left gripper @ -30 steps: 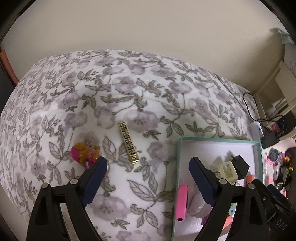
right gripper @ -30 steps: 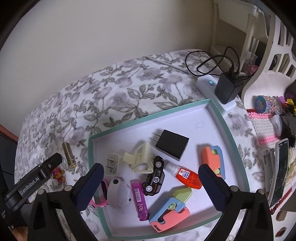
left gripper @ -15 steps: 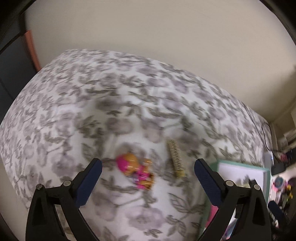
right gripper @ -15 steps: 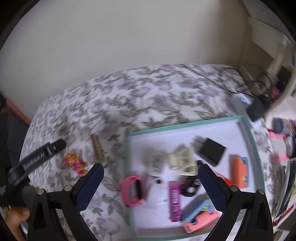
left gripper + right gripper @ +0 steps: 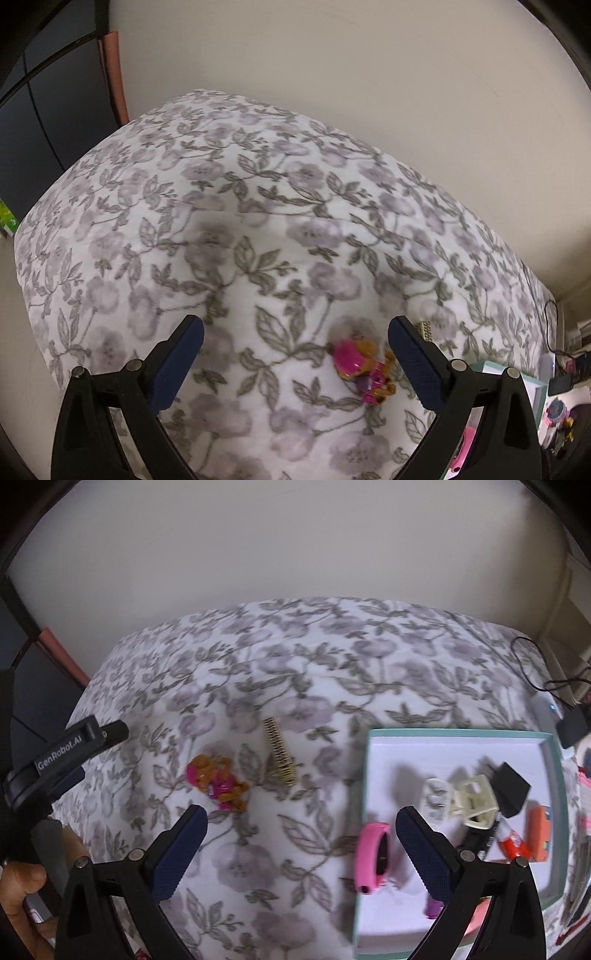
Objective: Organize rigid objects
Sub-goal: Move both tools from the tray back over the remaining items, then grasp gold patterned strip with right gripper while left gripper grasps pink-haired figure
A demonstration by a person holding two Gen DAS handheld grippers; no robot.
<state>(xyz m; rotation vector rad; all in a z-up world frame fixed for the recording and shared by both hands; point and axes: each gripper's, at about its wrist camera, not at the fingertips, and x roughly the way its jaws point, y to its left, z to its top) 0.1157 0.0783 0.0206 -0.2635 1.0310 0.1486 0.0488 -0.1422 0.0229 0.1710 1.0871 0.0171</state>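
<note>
Right now the floral bedspread fills most of what can be seen, grey leaves and mauve blooms running up to a plain wall. On its right side sits a shallow white tray with a teal rim, holding a black plug adapter, cream and clear clips, a small red-labelled bottle and an orange piece; a pink wristband hangs over the tray's left edge, partly on the cloth. Out on the bare cloth, well left of the tray, lie a gold ridged bar and, near it, a pink and orange toy figure.

The left gripper hangs over the bedspread with jaws spread wide, having just been opening; nothing is between the pads, though the toy figure lies on the cloth just inside its right finger. The right gripper also stands wide apart and empty, above the cloth at the tray's left edge. A hand grips the left tool's handle at the lower left.
</note>
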